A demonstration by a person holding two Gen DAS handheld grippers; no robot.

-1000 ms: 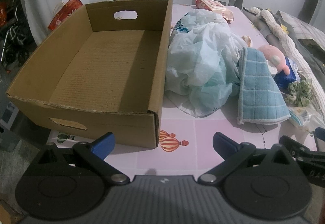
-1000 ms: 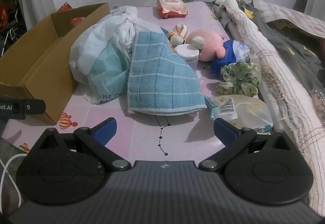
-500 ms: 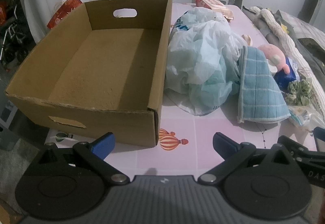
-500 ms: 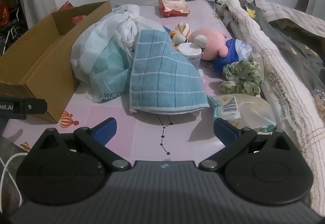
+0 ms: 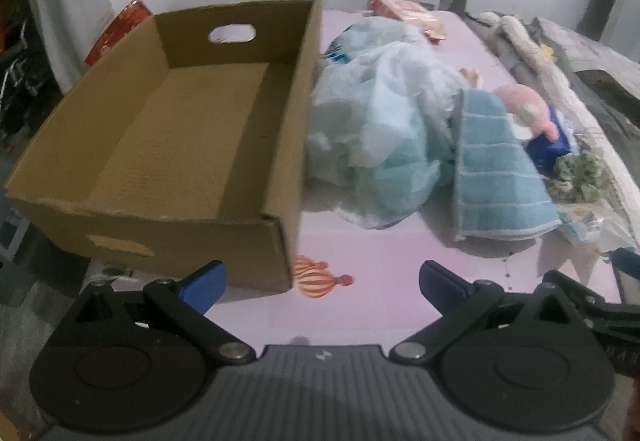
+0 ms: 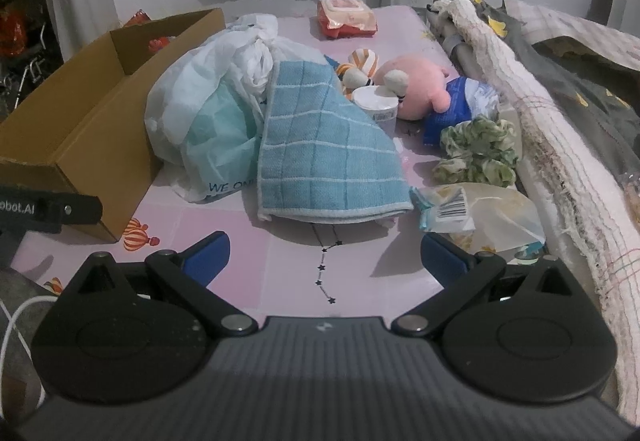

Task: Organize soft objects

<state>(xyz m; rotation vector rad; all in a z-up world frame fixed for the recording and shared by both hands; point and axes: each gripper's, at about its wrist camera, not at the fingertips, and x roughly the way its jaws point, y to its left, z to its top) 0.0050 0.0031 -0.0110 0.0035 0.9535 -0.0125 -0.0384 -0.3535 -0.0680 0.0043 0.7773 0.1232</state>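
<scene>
Left wrist view is showing the open cardboard box sitting at the left of the pink table, its floor bare and its long side running alongside the heap, which looks like a deliberate setup: the soft things are lying just beside the container meant to receive them. The left gripper is hovering low over the near table edge with its blue-tipped jaws spread wide and nothing between them, pointing at the gap between the box corner and the pile. Moving right, a crumpled plastic bag is leaning against the box wall, and a blue checked towel is draping over the bag's right side and down onto the table, so it is lying on top and nearest, likely the easiest first pick. Behind it a small white tub is standing in front of a pink plush toy, with a blue packet touching the plush. Further right a green scrunchie is lying by a rolled blanket, and a clear wrapper is resting in front of it. The right gripper is also gaping wide and empty, facing the towel's near hem.
</scene>
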